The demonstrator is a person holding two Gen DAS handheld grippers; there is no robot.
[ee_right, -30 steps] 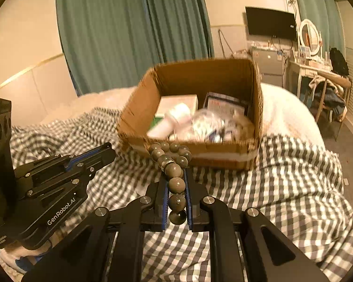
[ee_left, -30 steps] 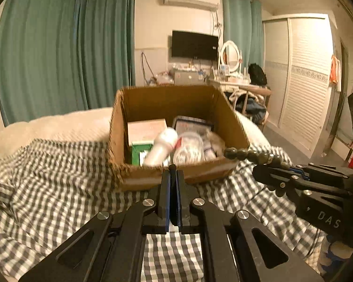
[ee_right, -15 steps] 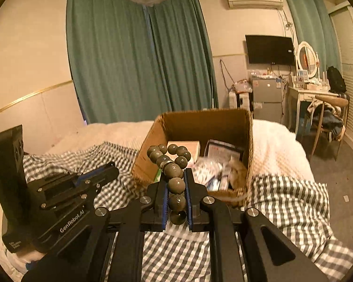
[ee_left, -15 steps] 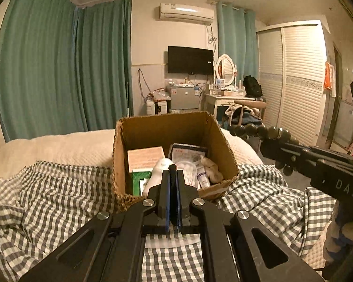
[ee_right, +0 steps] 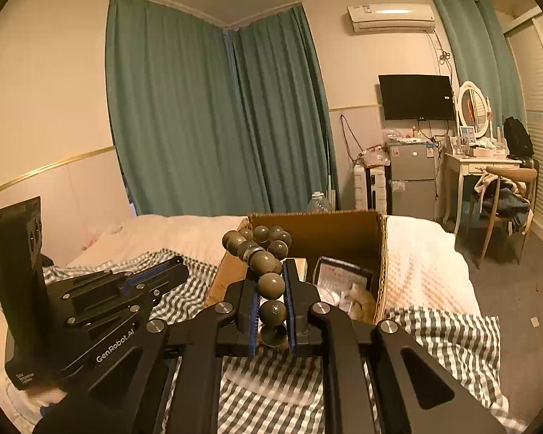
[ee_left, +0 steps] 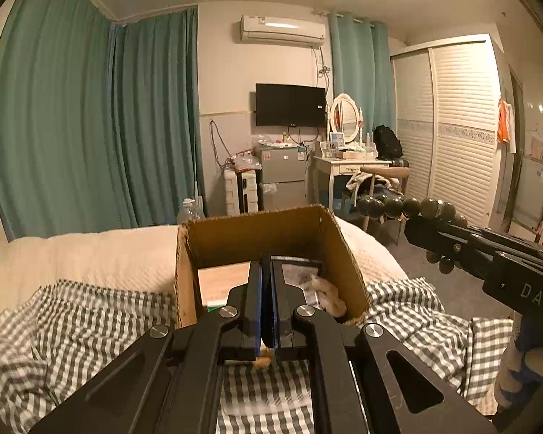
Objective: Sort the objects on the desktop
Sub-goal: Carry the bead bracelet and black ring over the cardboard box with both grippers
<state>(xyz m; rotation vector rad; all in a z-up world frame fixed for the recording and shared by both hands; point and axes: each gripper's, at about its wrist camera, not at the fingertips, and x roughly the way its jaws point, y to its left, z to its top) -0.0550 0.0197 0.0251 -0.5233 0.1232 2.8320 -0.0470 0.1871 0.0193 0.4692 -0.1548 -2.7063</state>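
Note:
A cardboard box (ee_left: 257, 231) sits on a checked cloth on the bed; it also shows in the right wrist view (ee_right: 344, 231). It holds a tan carton (ee_left: 222, 282), packets and small items. My right gripper (ee_right: 269, 271) is shut on a string of dark round beads (ee_right: 266, 260), held raised in front of the box; the beads (ee_left: 405, 207) also show at the right of the left wrist view. My left gripper (ee_left: 266, 264) is shut with nothing in it that I can see, raised in front of the box.
The checked cloth (ee_left: 90, 325) covers the near bed, with a cream blanket (ee_left: 90, 253) behind. Beyond are teal curtains, a small fridge (ee_left: 280, 177), a dressing table (ee_left: 347, 166) with a chair, and white wardrobe doors at the right.
Both grippers have risen and tilted up, so the box sits lower and farther in view. The right gripper still holds the beads; the left stays shut.

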